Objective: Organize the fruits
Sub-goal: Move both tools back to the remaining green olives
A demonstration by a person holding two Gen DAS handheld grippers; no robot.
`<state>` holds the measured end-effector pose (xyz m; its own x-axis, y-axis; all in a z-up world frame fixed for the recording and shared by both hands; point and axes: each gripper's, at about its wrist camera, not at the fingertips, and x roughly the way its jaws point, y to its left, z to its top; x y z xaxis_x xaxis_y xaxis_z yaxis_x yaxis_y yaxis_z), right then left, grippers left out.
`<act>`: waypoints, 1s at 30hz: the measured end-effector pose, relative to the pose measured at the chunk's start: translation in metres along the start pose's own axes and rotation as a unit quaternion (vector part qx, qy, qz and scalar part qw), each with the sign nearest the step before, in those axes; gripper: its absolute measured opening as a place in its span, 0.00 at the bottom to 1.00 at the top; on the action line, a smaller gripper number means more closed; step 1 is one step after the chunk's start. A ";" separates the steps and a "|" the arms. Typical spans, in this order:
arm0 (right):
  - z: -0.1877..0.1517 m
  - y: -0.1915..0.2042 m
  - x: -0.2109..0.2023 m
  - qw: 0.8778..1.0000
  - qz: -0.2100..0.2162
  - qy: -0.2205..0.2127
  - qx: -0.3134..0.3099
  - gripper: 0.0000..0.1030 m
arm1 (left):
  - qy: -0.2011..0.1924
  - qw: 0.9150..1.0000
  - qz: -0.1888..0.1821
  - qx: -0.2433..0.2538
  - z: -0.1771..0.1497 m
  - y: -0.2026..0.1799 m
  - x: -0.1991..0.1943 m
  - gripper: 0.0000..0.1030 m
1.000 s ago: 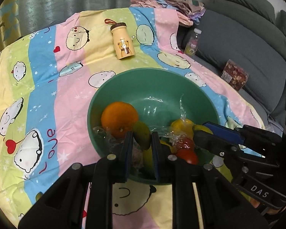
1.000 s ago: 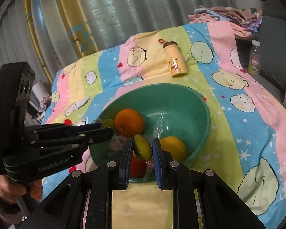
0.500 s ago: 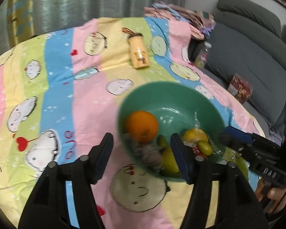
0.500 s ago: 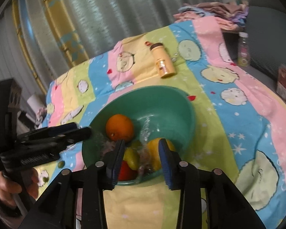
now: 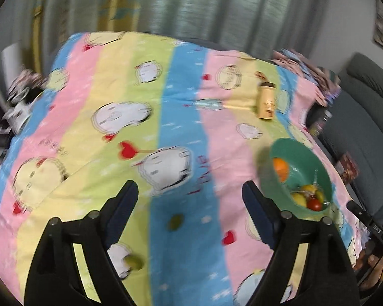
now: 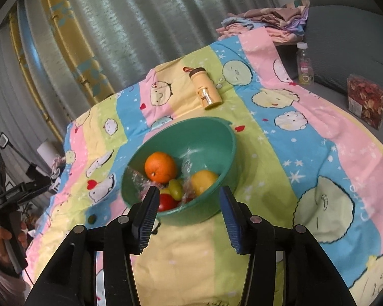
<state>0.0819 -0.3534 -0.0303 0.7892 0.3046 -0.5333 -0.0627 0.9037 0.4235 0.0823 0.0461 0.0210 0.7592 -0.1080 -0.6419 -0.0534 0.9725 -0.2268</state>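
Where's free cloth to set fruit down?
Open: the broad stretch of cloth left of the bowl, and the yellow strip in front of it. Crowded: inside the bowl; two small green fruits lie near the left gripper.

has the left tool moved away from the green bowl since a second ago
Yes. The left tool has swung left: the green bowl now sits off its right side, not between the jaws, which have just been opening with nothing between them.
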 end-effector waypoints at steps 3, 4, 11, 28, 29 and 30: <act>-0.006 0.012 0.002 1.000 0.007 0.010 -0.007 0.48 | 0.006 1.000 0.009 -0.024 -0.015 0.021 -0.009 0.81; -0.009 0.017 0.004 1.000 0.010 0.016 -0.012 0.48 | 0.008 1.000 0.010 -0.028 -0.018 0.025 -0.011 0.81; -0.030 0.055 0.017 0.997 0.036 0.053 -0.048 0.48 | 0.024 0.998 0.023 -0.059 -0.049 0.059 -0.021 0.81; -0.070 0.109 0.051 0.985 0.068 0.125 -0.102 0.48 | 0.067 0.997 0.034 -0.028 -0.103 0.048 0.027 0.53; -0.071 0.110 0.053 0.984 0.069 0.128 -0.103 0.48 | 0.070 0.997 0.035 -0.028 -0.104 0.048 0.031 0.51; -0.073 0.111 0.054 0.983 0.070 0.130 -0.105 0.48 | 0.071 0.996 0.034 -0.028 -0.105 0.048 0.035 0.48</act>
<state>0.0732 -0.2145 -0.0651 0.5821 0.4727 -0.6615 -0.3055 0.8812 0.3609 0.0380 0.0673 -0.0888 0.6528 -0.0735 -0.7539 -0.1417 0.9658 -0.2169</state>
